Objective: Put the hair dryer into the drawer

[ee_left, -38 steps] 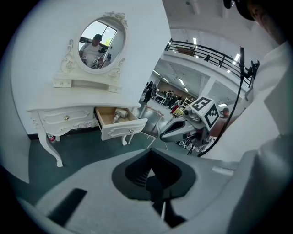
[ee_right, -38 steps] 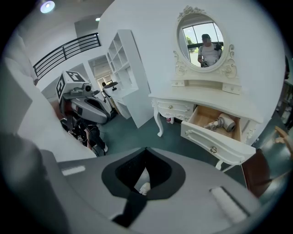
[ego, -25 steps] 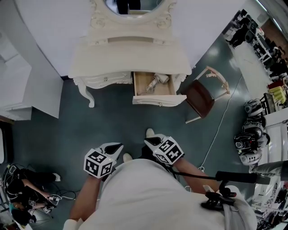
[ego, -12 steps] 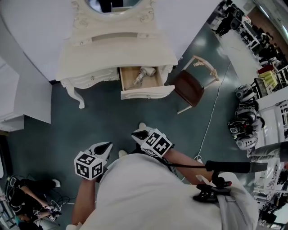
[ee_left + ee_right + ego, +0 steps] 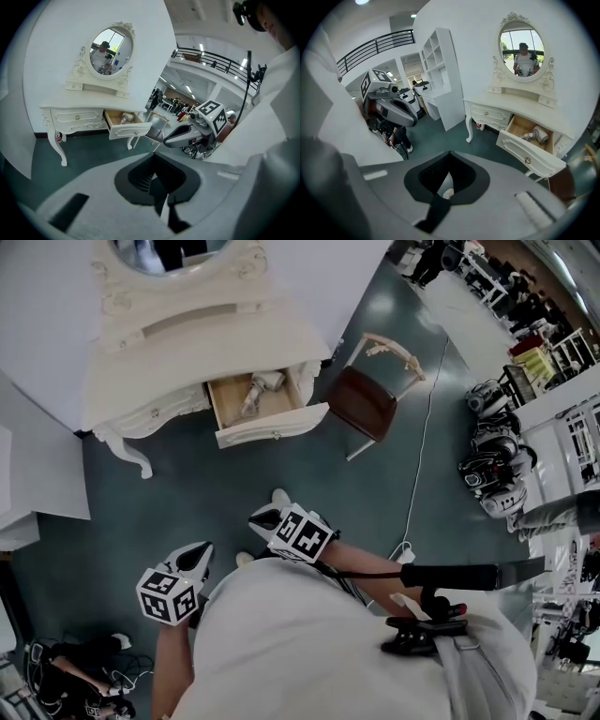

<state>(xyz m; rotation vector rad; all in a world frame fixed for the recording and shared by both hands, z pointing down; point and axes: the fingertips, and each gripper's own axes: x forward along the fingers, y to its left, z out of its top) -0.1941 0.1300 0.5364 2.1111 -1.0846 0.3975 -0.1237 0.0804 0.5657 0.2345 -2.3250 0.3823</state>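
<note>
Closest to me, the left tool (image 5: 199, 554) is clenched with its jaws together and nothing between them. The right tool (image 5: 263, 517) beside it is clamped down on nothing too. Both hang over the bare green floor (image 5: 187, 493), well apart from the drawer (image 5: 272, 426). That drawer stands pulled open from the white dressing table (image 5: 187, 343), just under its tabletop, and a brown-seated chair (image 5: 364, 401) stands just to its right. The hair dryer (image 5: 253, 393) lies on its side inside the drawer, so I judge the placing done and only the closing possibly left. If I had to lift it again, I'd expect a stiff, smooth plastic shell, fairly light but nose-heavy. I'd take it by the handle close to the barrel.
</note>
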